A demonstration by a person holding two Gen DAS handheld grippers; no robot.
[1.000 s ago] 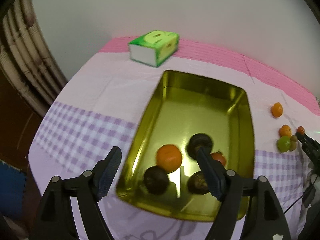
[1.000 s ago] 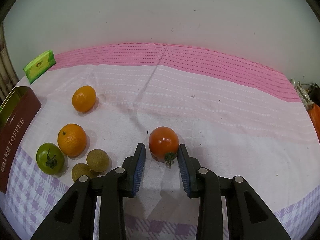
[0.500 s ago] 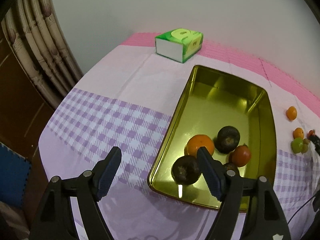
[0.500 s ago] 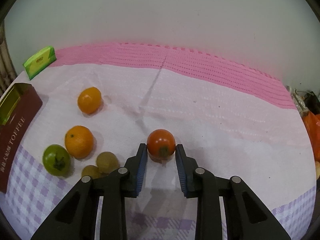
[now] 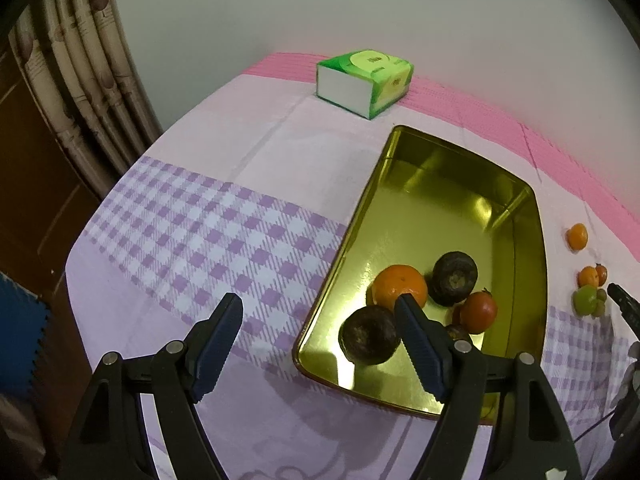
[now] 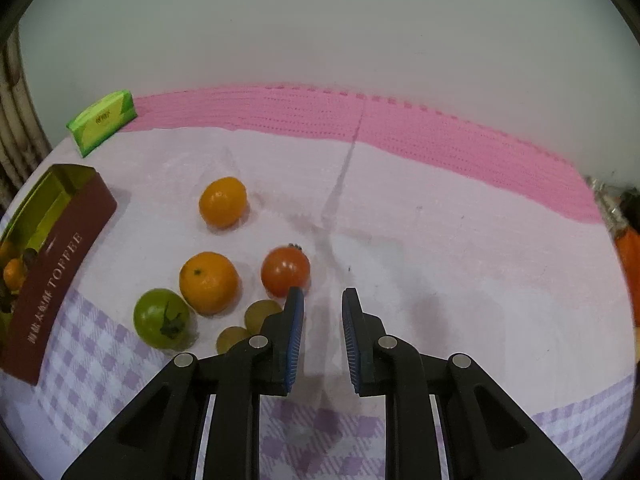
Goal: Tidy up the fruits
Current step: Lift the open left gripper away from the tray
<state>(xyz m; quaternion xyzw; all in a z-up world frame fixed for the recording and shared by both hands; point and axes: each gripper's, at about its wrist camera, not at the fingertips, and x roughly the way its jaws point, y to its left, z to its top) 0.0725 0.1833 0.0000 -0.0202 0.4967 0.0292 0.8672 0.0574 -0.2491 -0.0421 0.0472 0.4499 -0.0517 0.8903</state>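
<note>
While my right gripper (image 6: pixel 322 300) has just closed on nothing (tomato (image 6: pixel 285 271) sits beside its left finger), another grab may nudge it away; left gripper (image 5: pixel 318 314), open and empty, hovers by the tin (image 5: pixel 536 264).

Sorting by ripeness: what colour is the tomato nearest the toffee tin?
Green, clearest in the right wrist view.

A pale pink cloth (image 6: pixel 440 264) with a deeper pink band and lilac-and-white checks is seen. The tin (image 5: pixel 516 248) is gold inside and maroon outside. Two oranges (image 6: pixel 209 282), a red tomato (image 6: pixel 285 271) and a green tomato (image 6: pixel 160 318) are shown, beside a green and white tissue box (image 5: pixel 364 82).
</note>
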